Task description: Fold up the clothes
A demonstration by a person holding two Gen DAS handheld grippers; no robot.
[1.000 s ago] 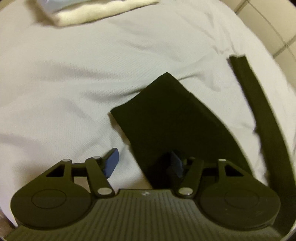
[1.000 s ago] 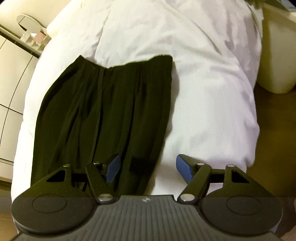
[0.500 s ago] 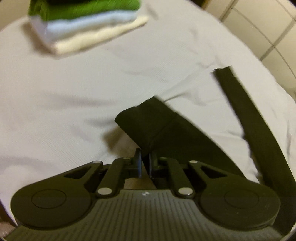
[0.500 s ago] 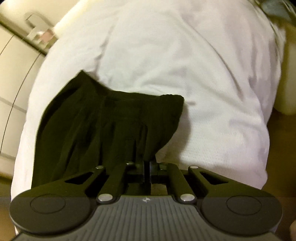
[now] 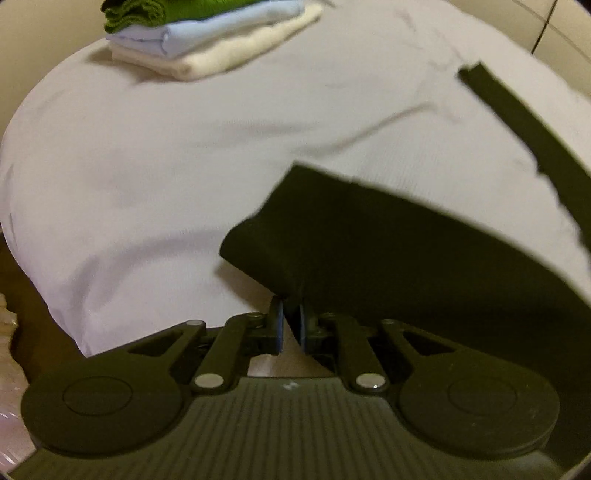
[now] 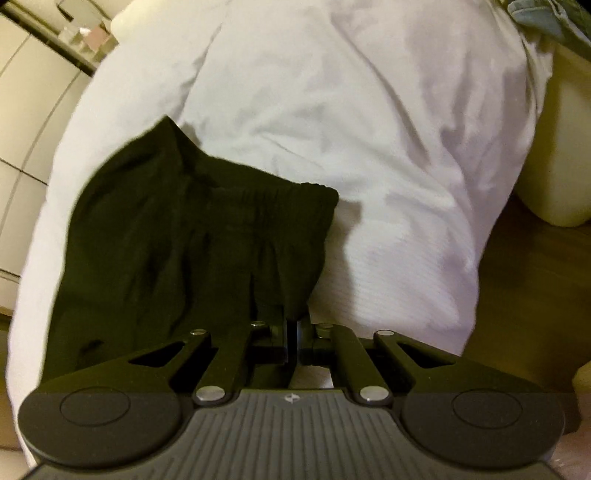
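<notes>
Left gripper (image 5: 291,317) is clamped on a black garment (image 5: 388,258) hem, jaws easing apart a touch w/ cloth between. Right gripper (image 6: 295,332) I've got pinched tight on its waistband end. Both over a white bed (image 6: 332,110); 3 folded items stacked (image 5: 207,33) far ahead-left, tiled wall (image 6: 22,92) beyond, cream bin (image 6: 561,147) right.

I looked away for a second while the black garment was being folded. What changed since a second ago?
Both grippers closed on the black garment: the left gripper on its leg end, the right gripper by the waistband, lifting and bunching both edges. The folded stack came into the left view. The white bedding stayed put.
</notes>
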